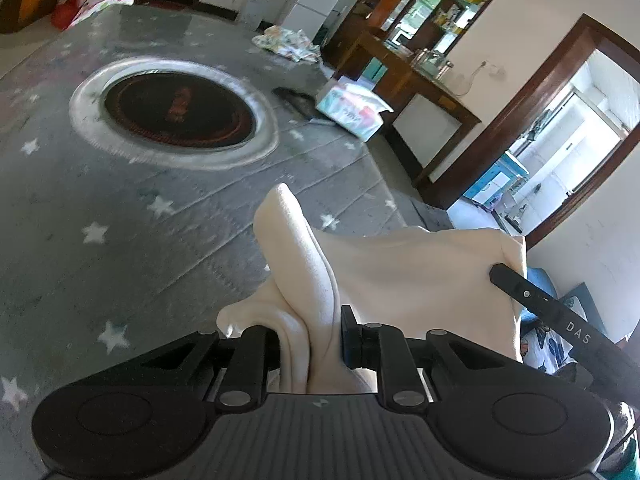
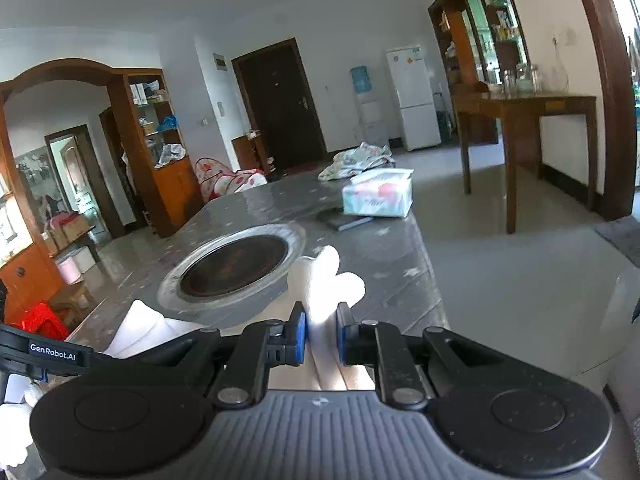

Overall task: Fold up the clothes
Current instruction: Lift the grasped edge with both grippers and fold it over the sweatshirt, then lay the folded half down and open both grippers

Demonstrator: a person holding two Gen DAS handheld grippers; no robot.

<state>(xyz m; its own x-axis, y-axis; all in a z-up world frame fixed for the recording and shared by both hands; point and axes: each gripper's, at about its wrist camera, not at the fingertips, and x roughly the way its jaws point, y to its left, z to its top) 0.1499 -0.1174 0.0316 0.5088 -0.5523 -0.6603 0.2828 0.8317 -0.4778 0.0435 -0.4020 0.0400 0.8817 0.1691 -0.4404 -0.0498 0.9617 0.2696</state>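
A cream garment (image 1: 384, 276) hangs stretched between my two grippers above the near edge of the grey star-patterned table (image 1: 120, 208). My left gripper (image 1: 310, 340) is shut on a bunched edge of it. The other gripper's black body (image 1: 560, 320) shows at the garment's right corner. In the right wrist view my right gripper (image 2: 321, 334) is shut on a fold of the cream garment (image 2: 326, 284), which sticks up past the blue pads. More cream cloth (image 2: 140, 332) hangs at the lower left, beside the left gripper's body (image 2: 52, 358).
A round dark hotplate (image 1: 176, 110) with a glass rim sits in the table's middle. A tissue pack (image 1: 352, 110), a dark flat object (image 1: 294, 98) and a patterned cloth pile (image 1: 290, 44) lie at the far end. A wooden side table (image 2: 528, 120) and fridge (image 2: 414, 96) stand beyond.
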